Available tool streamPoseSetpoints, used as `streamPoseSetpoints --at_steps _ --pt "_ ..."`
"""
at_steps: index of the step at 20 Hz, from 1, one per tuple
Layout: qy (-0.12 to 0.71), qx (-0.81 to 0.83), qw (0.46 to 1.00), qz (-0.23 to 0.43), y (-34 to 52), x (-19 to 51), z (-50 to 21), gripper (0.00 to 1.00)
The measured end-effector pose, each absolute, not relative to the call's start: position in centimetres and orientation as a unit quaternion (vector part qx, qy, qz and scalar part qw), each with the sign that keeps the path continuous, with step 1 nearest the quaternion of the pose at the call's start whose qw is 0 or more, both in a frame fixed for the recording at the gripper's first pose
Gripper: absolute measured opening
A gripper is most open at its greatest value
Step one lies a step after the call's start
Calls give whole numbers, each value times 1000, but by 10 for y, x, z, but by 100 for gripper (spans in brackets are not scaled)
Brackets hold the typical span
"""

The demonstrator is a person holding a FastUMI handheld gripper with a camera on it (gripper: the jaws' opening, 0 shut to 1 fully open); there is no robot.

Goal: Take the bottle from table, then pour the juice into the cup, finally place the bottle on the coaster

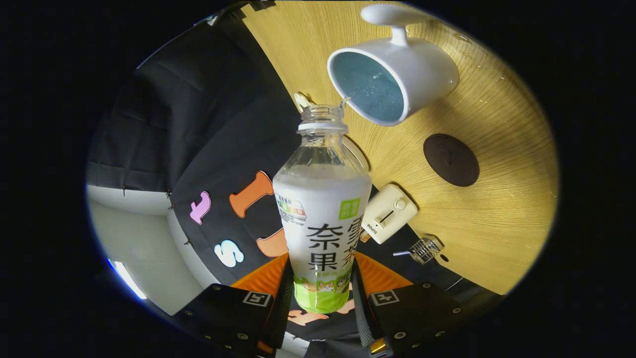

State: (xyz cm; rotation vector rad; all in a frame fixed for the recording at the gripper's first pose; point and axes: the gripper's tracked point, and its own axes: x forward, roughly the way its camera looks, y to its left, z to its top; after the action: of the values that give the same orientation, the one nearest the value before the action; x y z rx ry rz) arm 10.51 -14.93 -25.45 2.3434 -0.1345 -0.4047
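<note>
Two fingers of the tongs (pixel 320 298) clamp the uncapped bottle (pixel 322 209) by its lower body. Its mouth sits just beside the white cup's (pixel 397 79) rim; beyond, a dark coaster (pixel 451 159) lies on the table (pixel 497 214).

The bottle (pixel 322 209) sits clamped between the two fingers of the claw (pixel 322 303), its open mouth just beside the rim of the cup (pixel 397 74) on the table (pixel 497 209), with the coaster (pixel 451 159) and toaster (pixel 388 214) nearer the fingers.
</note>
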Motion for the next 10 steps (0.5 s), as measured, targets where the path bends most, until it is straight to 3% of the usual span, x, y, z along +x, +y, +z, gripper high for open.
streamPoseSetpoints --at_steps 5,10 --pt "-39 906 386 -170 -147 106 -261 58" --pt "-3 857 480 -188 -135 94 -291 58"
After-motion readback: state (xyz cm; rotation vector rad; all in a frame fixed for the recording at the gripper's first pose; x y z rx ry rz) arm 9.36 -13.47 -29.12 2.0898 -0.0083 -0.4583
